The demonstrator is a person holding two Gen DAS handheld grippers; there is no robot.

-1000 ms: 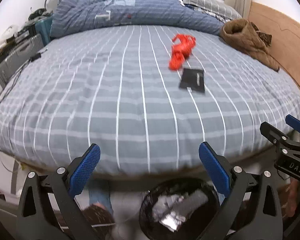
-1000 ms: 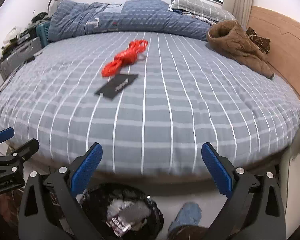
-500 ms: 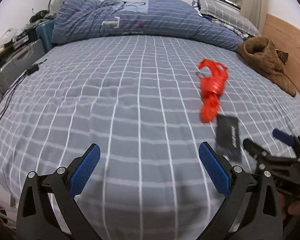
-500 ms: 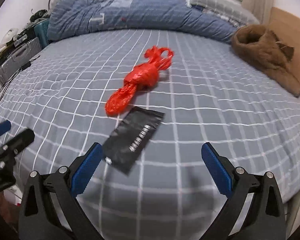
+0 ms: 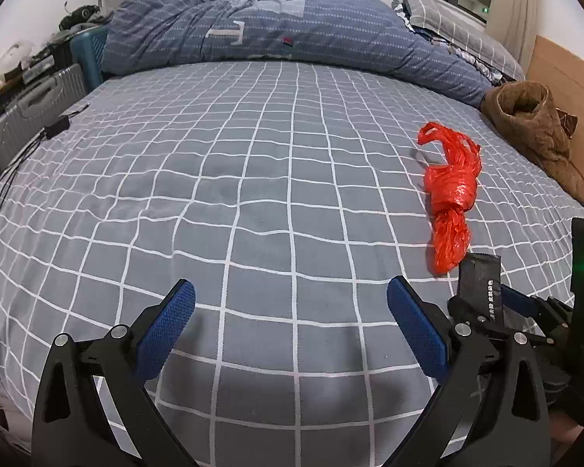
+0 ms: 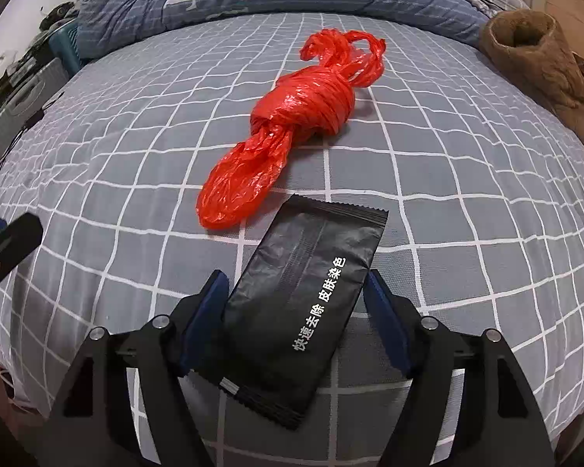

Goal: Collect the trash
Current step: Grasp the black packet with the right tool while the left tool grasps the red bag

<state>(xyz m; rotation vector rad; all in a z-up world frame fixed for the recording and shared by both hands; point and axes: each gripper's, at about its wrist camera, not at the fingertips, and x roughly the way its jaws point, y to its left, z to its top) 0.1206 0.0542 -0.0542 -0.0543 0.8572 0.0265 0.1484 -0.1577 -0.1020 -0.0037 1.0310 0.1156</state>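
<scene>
1. On the bed (image 6: 467,179), a black packet (image 6: 303,303) is lying flat on the grey checked sheet, its far serrated end just beside the tail of a red bag (image 6: 292,116).
2. Around the packet's near half, the right gripper (image 6: 296,311) is sitting with its blue pads on either side; its jaws have just been closing, the left pad seems to be touching the packet's edge, the right pad is showing a sliver of sheet (not yet a firm clamp).
3. Left of it, the left gripper (image 5: 288,327) is hanging over bare sheet with its jaws wide apart, nothing between them.
4. Behind the red bag, a brown coat (image 6: 541,62) is lying by the bed's right edge, and a blue duvet (image 5: 276,35) is bunching along the far side.
</scene>
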